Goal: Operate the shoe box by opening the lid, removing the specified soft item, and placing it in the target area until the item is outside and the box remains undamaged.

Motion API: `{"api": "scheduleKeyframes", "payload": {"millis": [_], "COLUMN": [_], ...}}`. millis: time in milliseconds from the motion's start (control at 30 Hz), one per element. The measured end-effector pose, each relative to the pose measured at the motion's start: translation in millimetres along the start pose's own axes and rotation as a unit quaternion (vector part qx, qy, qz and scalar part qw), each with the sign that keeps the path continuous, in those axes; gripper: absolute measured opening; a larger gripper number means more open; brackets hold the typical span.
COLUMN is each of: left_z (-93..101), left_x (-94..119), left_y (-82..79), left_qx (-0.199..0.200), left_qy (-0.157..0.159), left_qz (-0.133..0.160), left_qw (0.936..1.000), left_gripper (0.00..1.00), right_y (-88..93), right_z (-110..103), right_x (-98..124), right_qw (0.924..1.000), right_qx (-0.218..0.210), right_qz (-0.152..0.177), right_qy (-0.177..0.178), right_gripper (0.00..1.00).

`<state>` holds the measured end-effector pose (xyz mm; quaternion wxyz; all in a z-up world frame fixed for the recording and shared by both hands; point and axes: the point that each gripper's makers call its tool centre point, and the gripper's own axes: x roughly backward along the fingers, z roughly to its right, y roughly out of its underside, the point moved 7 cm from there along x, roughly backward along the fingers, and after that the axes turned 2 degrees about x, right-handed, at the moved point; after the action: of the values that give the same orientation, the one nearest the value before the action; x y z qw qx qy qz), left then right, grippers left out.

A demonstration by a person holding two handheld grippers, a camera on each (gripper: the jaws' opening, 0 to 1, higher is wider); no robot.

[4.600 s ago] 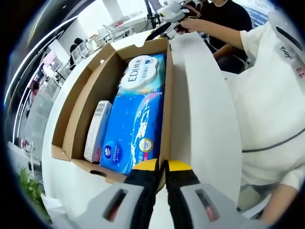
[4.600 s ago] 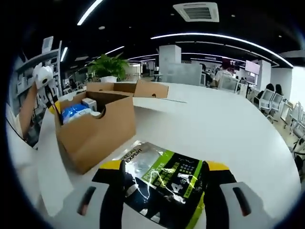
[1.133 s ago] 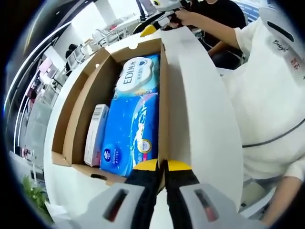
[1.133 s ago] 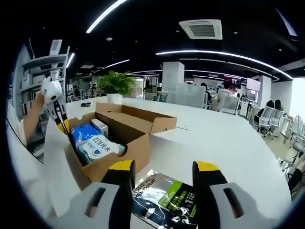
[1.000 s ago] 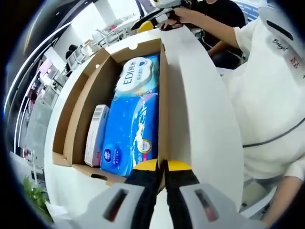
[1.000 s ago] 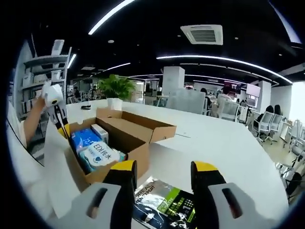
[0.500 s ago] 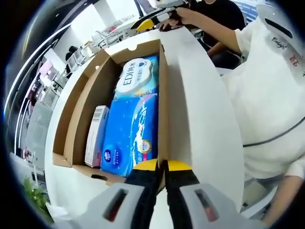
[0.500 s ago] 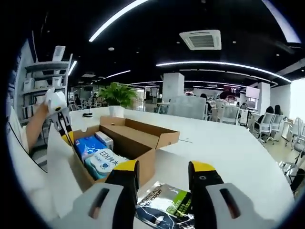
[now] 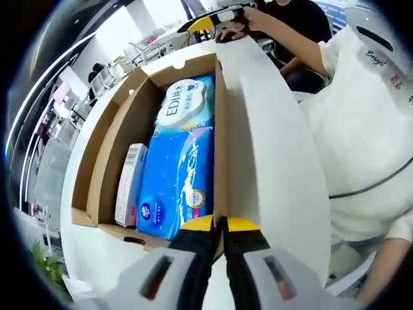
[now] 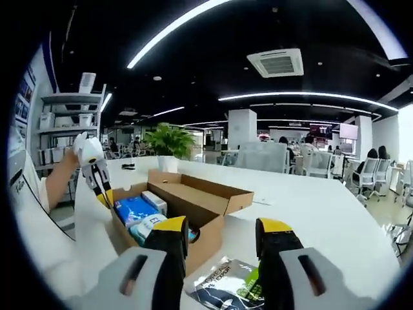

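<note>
Left tongs (image 9: 219, 227): jaws pressed together on the near edge of the box's white lid (image 9: 268, 148), which stands open beside the box; also seen from afar in the right gripper view (image 10: 102, 191), at the box's far corner.
Right tongs (image 10: 221, 234): jaws apart, holding nothing, raised above the bench; seen small at the top of the left gripper view (image 9: 205, 22).
Box (image 9: 111, 139): brown cardboard, open, sitting on the white bench (image 10: 322, 213).
Inside the box: a big blue soft pack (image 9: 177, 181) nearest the left tongs, a white-topped wipes pack (image 9: 184, 106) beyond it, and a slim white carton (image 9: 129, 184) against the blue pack's side.
Soft item outside: a black and green pouch (image 10: 229, 281) lies flat on the bench just beside the box, below the right tongs.
Person: white sleeve and top (image 9: 361, 129) alongside the lid.
Background: a potted plant (image 10: 169, 143) behind the box.
</note>
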<state>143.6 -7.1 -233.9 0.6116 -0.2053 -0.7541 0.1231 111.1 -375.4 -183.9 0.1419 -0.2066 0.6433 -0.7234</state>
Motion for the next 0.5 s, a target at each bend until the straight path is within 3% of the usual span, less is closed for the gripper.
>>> {"api": "scheduleKeyframes", "payload": {"millis": [333,400,433,500], "left_z": [0.2,0.7,1.1,0.8], "left_x": [0,0,0,0], "left_y": [-0.1,-0.2,-0.1,-0.2], "left_qx": [0.001,-0.005,-0.007,-0.004], "left_qy": [0.001,0.001,0.001,0.001], "left_qz": [0.001,0.000,0.000,-0.001], "left_qw": [1.0000,1.0000,1.0000,1.0000], "left_gripper": [0.04,0.04,0.04,0.04], "right_y": [8.6,8.1,4.7,1.7], "right_z": [-5,-4,-7,-13], "right_x": [6,10,10,10], "right_qw": [0.9999,0.9991,0.9982,0.9966], "right_qx": [0.006,-0.020,-0.032,-0.055], "right_qz": [0.000,0.027,0.049,0.058], "right_qy": [0.011,0.026,0.015,-0.022], "right_gripper": [0.39,0.40,0.43,0.50]}}
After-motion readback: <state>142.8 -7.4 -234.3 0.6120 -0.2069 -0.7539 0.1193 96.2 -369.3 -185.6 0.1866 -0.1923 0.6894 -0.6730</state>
